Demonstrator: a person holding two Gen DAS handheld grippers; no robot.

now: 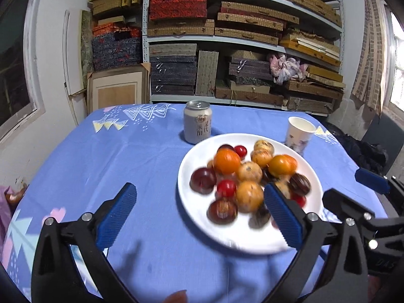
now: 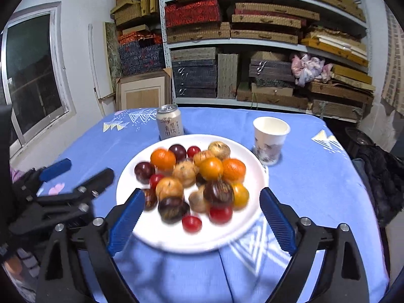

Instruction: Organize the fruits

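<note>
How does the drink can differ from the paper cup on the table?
The drink can is closed on top, with a metal lid; the paper cup is open, and its inside looks white. The can's sides are straight, while the cup narrows toward its base. The can stands behind the plate's left side; the cup is beside its right side. Both stand upright on the blue tablecloth.

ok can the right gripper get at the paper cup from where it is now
Probably yes. The right gripper is open and empty, and the paper cup stands clear beside the plate, though the piled fruit lies along the straight path.
</note>
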